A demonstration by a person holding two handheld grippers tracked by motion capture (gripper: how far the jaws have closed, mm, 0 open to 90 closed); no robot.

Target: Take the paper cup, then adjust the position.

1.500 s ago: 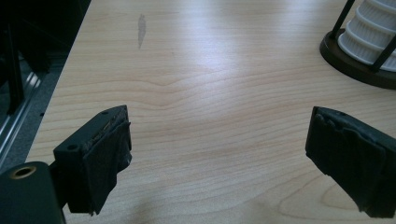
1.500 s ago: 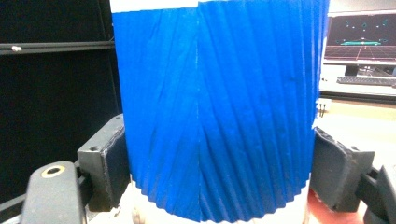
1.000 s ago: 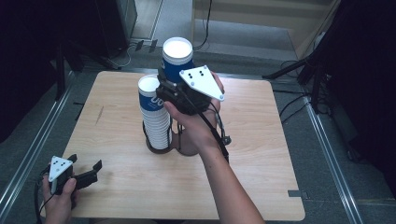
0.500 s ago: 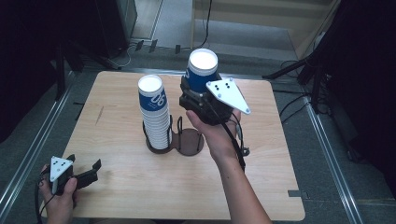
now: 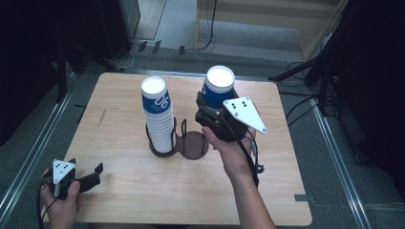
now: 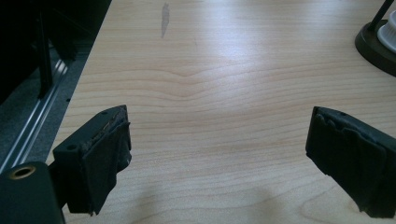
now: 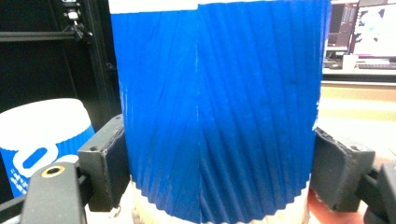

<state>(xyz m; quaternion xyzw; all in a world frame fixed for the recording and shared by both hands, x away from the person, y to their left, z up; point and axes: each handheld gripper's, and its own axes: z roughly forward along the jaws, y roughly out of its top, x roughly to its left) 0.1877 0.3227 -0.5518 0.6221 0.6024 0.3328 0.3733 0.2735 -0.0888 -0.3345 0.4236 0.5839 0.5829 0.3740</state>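
A blue ribbed paper cup (image 5: pixel 218 88) (image 7: pixel 217 107), bottom up with its white base on top, is held in the air by my right gripper (image 5: pixel 215 112) (image 7: pixel 219 168), whose jaws are shut on its sides. It hangs above the empty right ring of a dark two-ring holder (image 5: pixel 193 145). The left ring carries a tall stack of upside-down blue cups (image 5: pixel 159 114) (image 7: pixel 39 140). My left gripper (image 5: pixel 88 179) (image 6: pixel 217 154) rests low at the table's near left corner, jaws wide open over bare wood.
The wooden table (image 5: pixel 143 191) (image 6: pixel 224 74) has a small dark mark (image 6: pixel 165 16) near its left side. Metal rails (image 5: pixel 28 152) run along both sides, with cables and stand legs on the floor behind. Monitors (image 7: pixel 359 28) stand far off.
My right gripper has carried the cup rightward, away from the stack, to above the holder's right ring. The left gripper has stayed put.
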